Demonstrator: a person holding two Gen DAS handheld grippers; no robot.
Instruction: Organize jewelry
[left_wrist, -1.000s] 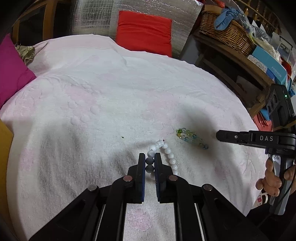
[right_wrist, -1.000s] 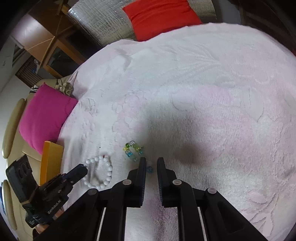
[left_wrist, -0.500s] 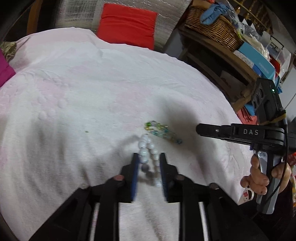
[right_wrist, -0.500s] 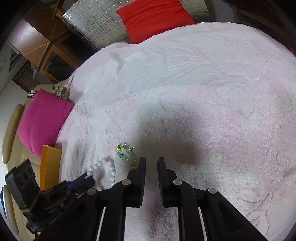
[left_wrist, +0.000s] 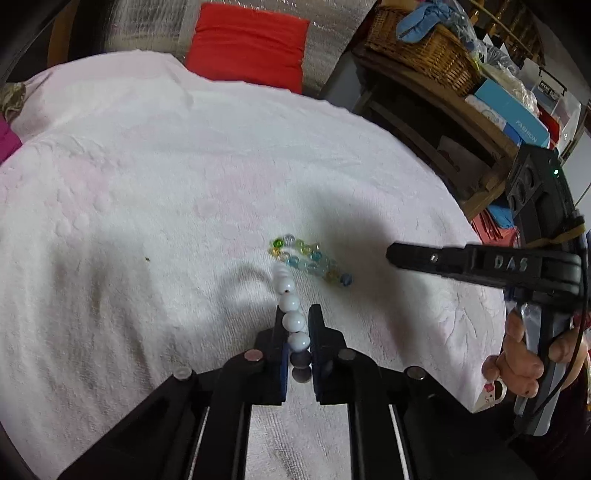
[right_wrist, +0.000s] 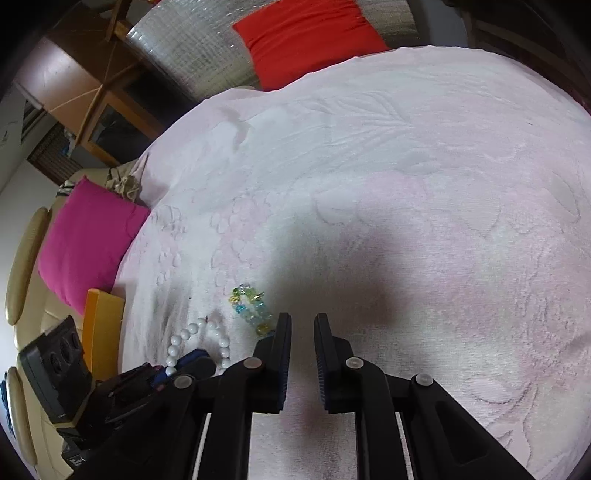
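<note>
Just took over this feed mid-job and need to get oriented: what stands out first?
The left gripper is closed on a strand of round white beads, which trails forward over the pale pink embossed blanket. Just beyond lies a bracelet of clear green, yellow and blue glass beads. The right gripper hovers slightly parted, holding nothing, beside that bracelet.

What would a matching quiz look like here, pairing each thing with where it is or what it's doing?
Things:
1. white bead bracelet
2. glass bead bracelet
3. red cushion
4. right gripper

States:
a. at the far edge of the bedspread
b. between the left gripper's fingers
c. empty, nothing between its fingers
d. lying loose on the bedspread

Pairs: 1-b, 2-d, 3-a, 4-c
</note>
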